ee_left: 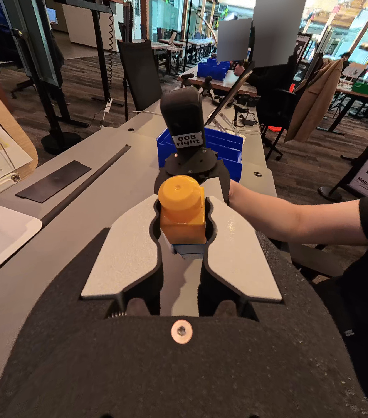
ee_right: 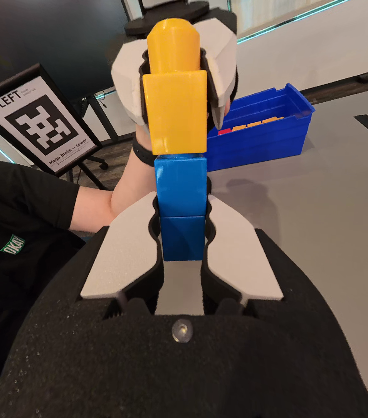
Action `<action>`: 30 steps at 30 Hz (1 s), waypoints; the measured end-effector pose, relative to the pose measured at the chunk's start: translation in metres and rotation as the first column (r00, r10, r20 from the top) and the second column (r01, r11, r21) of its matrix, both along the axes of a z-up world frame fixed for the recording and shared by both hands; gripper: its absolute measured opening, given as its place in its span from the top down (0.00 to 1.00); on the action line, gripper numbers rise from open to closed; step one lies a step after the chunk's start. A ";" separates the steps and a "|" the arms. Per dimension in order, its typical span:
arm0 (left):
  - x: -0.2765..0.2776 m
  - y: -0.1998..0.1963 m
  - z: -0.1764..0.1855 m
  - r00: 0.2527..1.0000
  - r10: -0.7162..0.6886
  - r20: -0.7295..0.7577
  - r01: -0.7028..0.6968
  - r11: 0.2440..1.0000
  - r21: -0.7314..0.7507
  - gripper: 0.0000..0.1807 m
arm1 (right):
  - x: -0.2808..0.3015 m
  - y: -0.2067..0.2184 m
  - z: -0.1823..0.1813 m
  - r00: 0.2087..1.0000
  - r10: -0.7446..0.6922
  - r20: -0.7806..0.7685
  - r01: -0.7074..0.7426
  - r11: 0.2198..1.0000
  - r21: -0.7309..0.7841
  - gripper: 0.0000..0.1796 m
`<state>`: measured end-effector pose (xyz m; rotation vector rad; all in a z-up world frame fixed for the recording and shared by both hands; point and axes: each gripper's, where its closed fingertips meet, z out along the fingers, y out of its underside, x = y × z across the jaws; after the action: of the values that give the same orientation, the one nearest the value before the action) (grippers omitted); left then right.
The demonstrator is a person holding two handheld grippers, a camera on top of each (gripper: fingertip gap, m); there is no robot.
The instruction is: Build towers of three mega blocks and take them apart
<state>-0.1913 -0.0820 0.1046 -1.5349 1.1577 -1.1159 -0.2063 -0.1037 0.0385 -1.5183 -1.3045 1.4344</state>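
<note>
Gripping from opposite ends, the left gripper (ee_left: 181, 222) clenched the yellow block (ee_right: 176, 108) atop the tower, and the right gripper (ee_right: 181, 226) clamped the two blue blocks (ee_right: 181, 210) beneath, all held above the grey table (ee_right: 302, 226). Open tabletop lay to the right, with the blue bin (ee_right: 266, 135) far behind. The tower's base was hidden, and the bin's blocks were barely visible.

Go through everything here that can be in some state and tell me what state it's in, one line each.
Yellow block: top of the tower, held by the left gripper.
Upper blue block: under the yellow one, a slim gap showing at that joint.
Lower blue block: bottom, clamped by the right gripper.
Left gripper: jaws shut on the yellow block.
Right gripper: jaws shut on the blue blocks.
Blue bin: open-topped, blocks inside.
</note>
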 end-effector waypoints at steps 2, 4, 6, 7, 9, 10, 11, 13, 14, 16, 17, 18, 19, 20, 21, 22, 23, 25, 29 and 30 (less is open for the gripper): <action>0.000 0.003 0.002 1.000 0.002 0.030 -0.001 1.000 -0.023 0.80 | -0.001 0.002 0.003 1.000 -0.016 -0.021 0.015 1.000 -0.016 0.80; 0.000 0.003 -0.003 1.000 -0.008 0.016 0.009 1.000 -0.020 0.80 | -0.002 0.004 -0.001 1.000 -0.025 0.000 0.025 1.000 -0.005 0.80; 0.000 0.006 -0.001 0.999 0.003 0.038 -0.002 0.999 -0.037 0.80 | -0.002 0.007 0.001 0.999 -0.041 -0.019 0.041 0.999 -0.006 0.80; 0.001 0.007 0.000 0.999 0.005 0.048 -0.003 0.999 -0.043 0.80 | -0.002 0.007 0.002 0.999 -0.039 -0.028 0.039 0.999 -0.016 0.80; 0.002 0.007 -0.001 0.999 0.001 0.044 0.001 0.999 -0.043 0.80 | -0.002 0.008 0.001 0.999 -0.045 -0.021 0.045 0.999 0.001 0.81; 0.002 0.007 -0.001 0.999 0.000 0.048 0.002 0.999 -0.048 0.80 | -0.002 0.008 0.001 0.999 -0.048 -0.024 0.048 0.999 0.003 0.81; 0.002 0.007 -0.001 0.999 -0.003 0.051 0.005 0.999 -0.049 0.80 | -0.002 0.008 0.001 0.999 -0.046 -0.022 0.046 0.999 -0.005 0.81; 0.002 0.007 0.000 0.998 -0.008 0.061 0.011 0.999 -0.053 0.80 | -0.004 0.008 0.001 0.998 -0.050 -0.025 0.050 0.999 -0.001 0.81; 0.002 0.007 0.000 0.998 -0.011 0.068 0.015 0.998 -0.055 0.80 | -0.004 0.008 0.001 0.998 -0.048 -0.029 0.048 0.999 -0.007 0.81; 0.003 0.006 -0.002 0.998 -0.026 0.061 0.030 0.998 -0.063 0.80 | -0.005 0.007 -0.001 0.999 -0.042 -0.018 0.042 0.999 -0.002 0.81; 0.004 0.006 -0.003 0.998 -0.033 0.058 0.036 0.998 -0.061 0.80 | -0.006 0.007 -0.003 0.999 -0.040 -0.003 0.040 0.999 0.006 0.81; 0.004 0.006 -0.002 0.997 -0.036 0.068 0.040 0.997 -0.061 0.80 | -0.006 0.007 -0.003 0.999 -0.043 -0.007 0.043 0.999 0.008 0.81; 0.005 0.006 -0.002 0.996 -0.038 0.075 0.043 0.997 -0.066 0.80 | -0.007 0.006 -0.002 0.999 -0.039 -0.016 0.039 0.999 0.000 0.81; 0.005 0.005 -0.002 0.997 -0.041 0.073 0.045 0.997 -0.066 0.80 | -0.007 0.006 -0.002 0.999 -0.034 -0.011 0.034 0.999 -0.005 0.81; 0.006 0.004 -0.002 0.996 -0.045 0.074 0.050 0.997 -0.063 0.80 | -0.008 0.005 -0.003 0.999 -0.030 -0.013 0.030 1.000 -0.001 0.81; 0.007 0.004 -0.002 0.996 -0.047 0.074 0.052 0.997 -0.062 0.80 | -0.009 0.005 -0.003 1.000 -0.027 -0.015 0.027 1.000 0.000 0.81; 0.007 0.004 -0.002 0.996 -0.048 0.076 0.053 0.996 -0.065 0.80 | -0.009 0.004 -0.003 1.000 -0.022 -0.013 0.021 1.000 -0.006 0.81; 0.007 0.004 -0.002 0.995 -0.053 0.081 0.058 0.996 -0.062 0.80 | -0.009 0.004 -0.002 1.000 -0.016 -0.021 0.016 1.000 -0.010 0.81; 0.006 0.005 -0.004 0.996 -0.051 0.073 0.056 0.996 -0.070 0.80 | -0.010 0.004 -0.003 0.999 -0.004 -0.038 0.002 0.999 -0.033 0.81; 0.005 0.004 -0.004 0.996 -0.055 0.072 0.060 0.996 -0.070 0.80 | -0.011 0.003 -0.003 0.999 0.002 -0.037 -0.003 0.999 -0.035 0.81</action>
<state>-0.1860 -0.0776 0.1005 -1.5130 1.1310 -1.2526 -0.2171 -0.1005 0.0351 -1.5063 -1.2659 1.4869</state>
